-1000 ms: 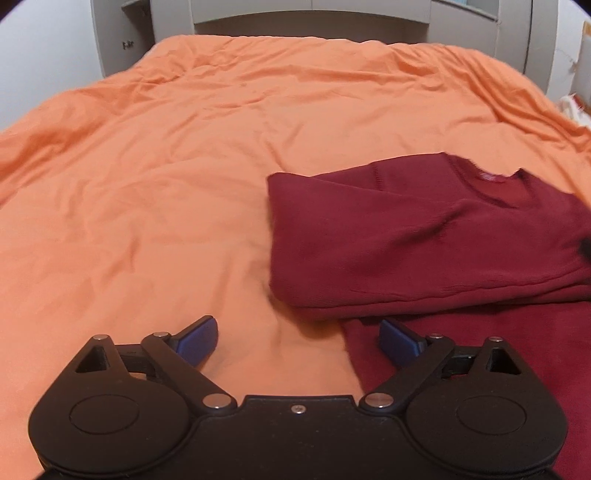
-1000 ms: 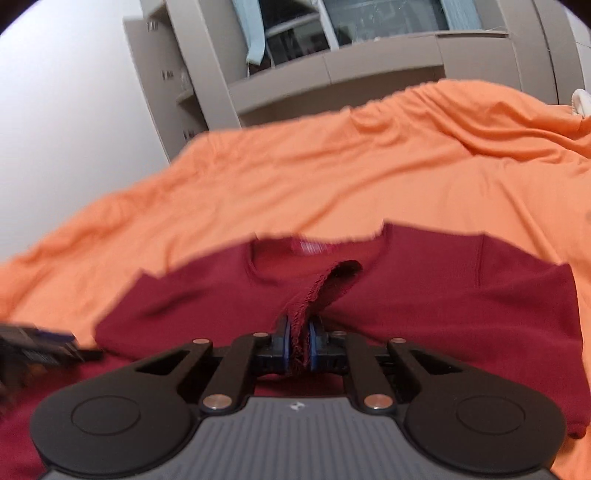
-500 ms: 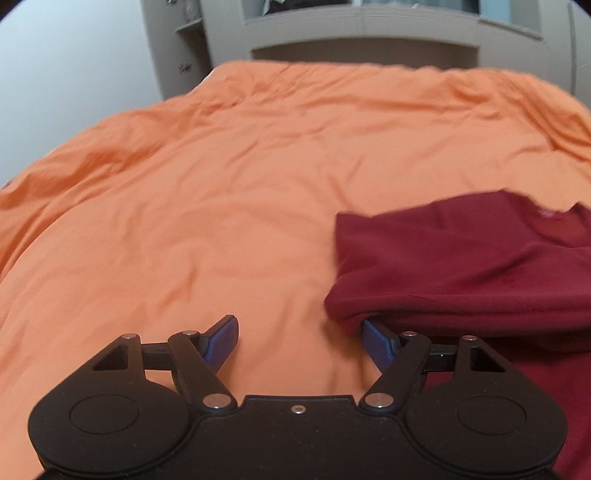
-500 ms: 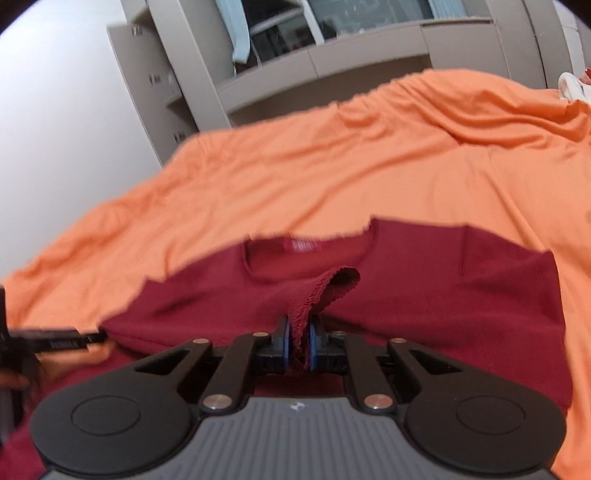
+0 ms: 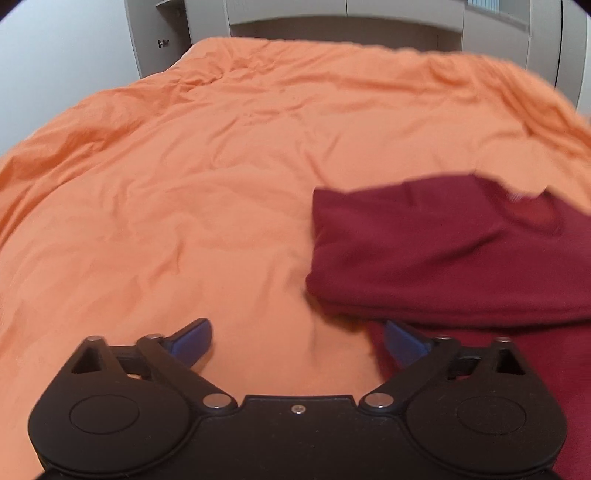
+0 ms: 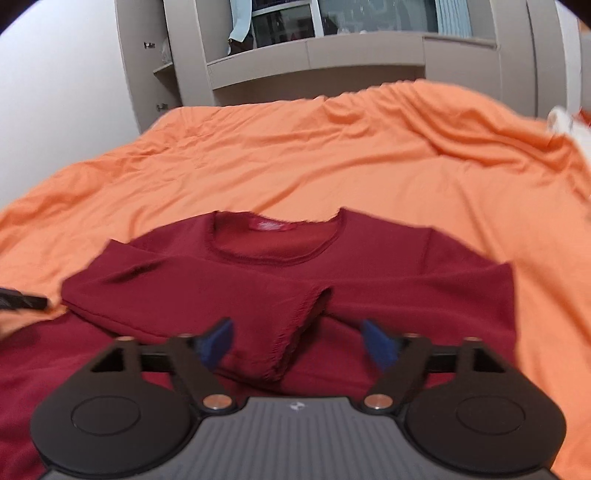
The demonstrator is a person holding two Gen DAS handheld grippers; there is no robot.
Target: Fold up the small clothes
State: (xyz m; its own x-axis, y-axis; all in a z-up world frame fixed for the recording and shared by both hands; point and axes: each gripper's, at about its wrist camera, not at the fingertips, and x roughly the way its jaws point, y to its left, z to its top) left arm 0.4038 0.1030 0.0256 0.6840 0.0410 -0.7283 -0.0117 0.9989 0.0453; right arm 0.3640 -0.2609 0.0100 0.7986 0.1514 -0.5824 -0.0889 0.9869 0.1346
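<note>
Left wrist view: left gripper point(image 5: 297, 341) spread wide, jaws just opened further, nothing between the blue pads point(image 5: 192, 338) but bare orange bedcover point(image 5: 184, 177). Dark red shirt point(image 5: 436, 254) ahead and to the right of the gripper, folded edge just beyond the right pad, a lower layer of it under that pad. Grey cabinets point(image 5: 332, 14) far ahead past the bed.

Right wrist view: right gripper point(image 6: 297, 341) also spread wide, jaws just opened, pads clear of the cloth. Frayed cuff of the sleeve point(image 6: 291, 332) lying loose between the pads, folded across the shirt point(image 6: 388, 258). Neckline with red label straight ahead of the gripper. Shirt flat on the bedcover point(image 6: 332, 155). At the far left edge, a dark blurred bit, not clear what.
</note>
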